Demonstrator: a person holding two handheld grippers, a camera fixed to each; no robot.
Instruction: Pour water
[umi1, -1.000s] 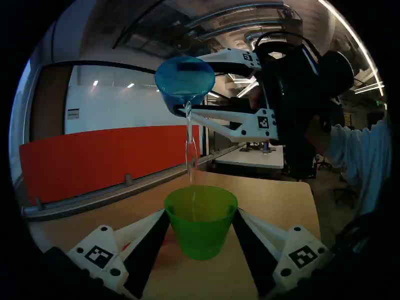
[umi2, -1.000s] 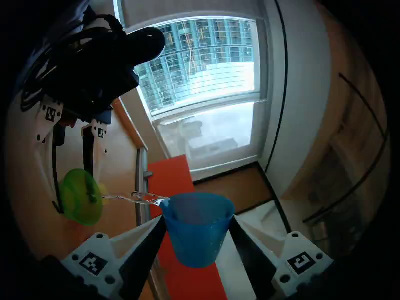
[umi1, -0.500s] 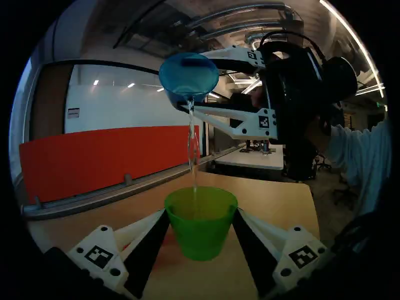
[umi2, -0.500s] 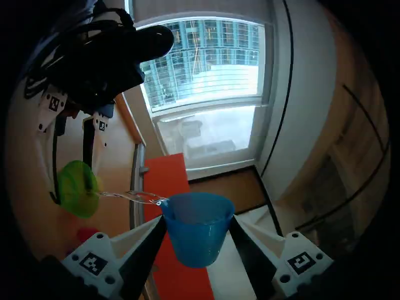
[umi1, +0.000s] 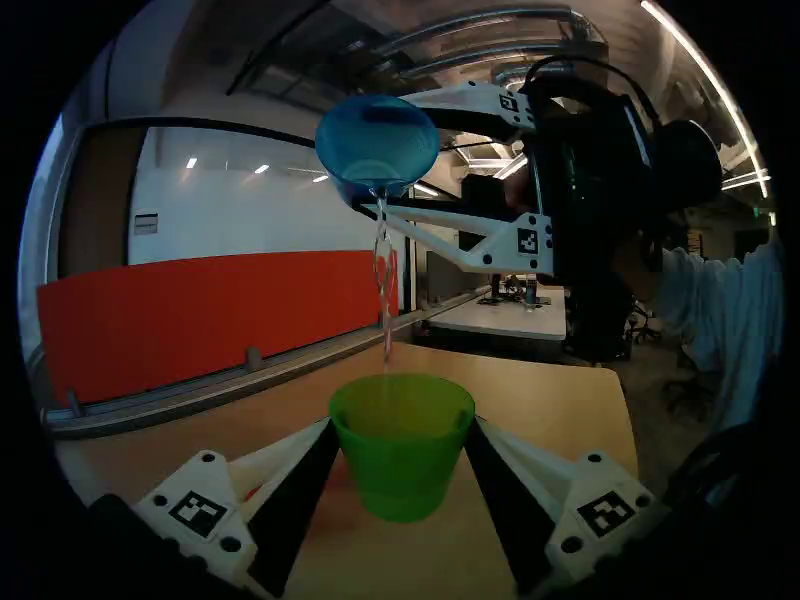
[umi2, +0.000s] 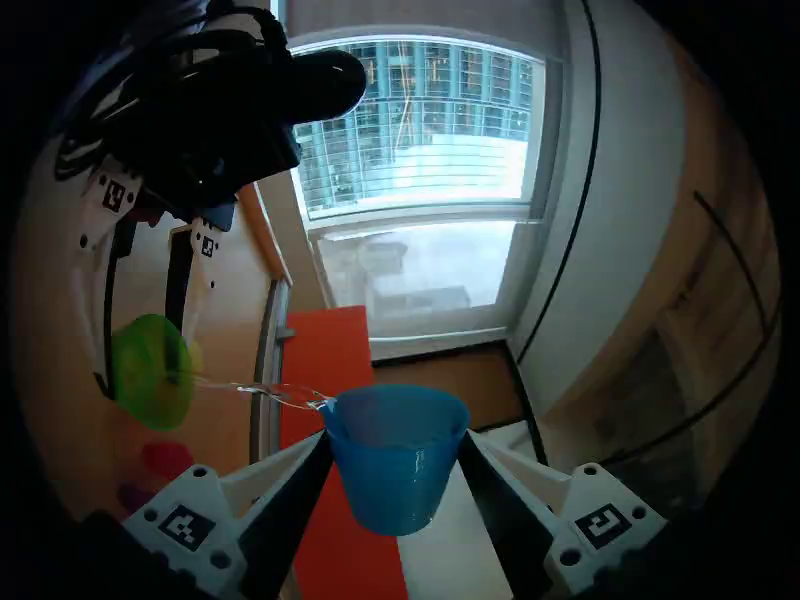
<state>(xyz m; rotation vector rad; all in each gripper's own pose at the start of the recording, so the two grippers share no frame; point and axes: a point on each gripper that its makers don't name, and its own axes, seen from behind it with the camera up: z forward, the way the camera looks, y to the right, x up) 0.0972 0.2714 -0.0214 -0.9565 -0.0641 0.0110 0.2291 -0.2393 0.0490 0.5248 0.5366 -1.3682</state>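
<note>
Pouring is under way, we judge. Our left hand-held gripper (umi1: 402, 435) is clamped on the green translucent plastic cup (umi1: 402, 470), held upright low over the wooden counter (umi1: 570, 400). A thin stream of water (umi1: 382, 290) falls into it from the tipped blue plastic cup (umi2: 395, 470), squeezed between the fingers of our right hand-held gripper (umi2: 395, 442). We cannot tell how much water that cup holds. Levelling it remains.

The left gripper (umi1: 401, 432) is held low and level, both fingers pressing the sides of an upright green cup (umi1: 402, 480). The right gripper (umi2: 395, 445) is higher, rolled sideways, with its fingers clamped on a tipped blue cup (umi2: 393, 490). A pale sleeve (umi1: 722, 310) leads toward it.
</note>
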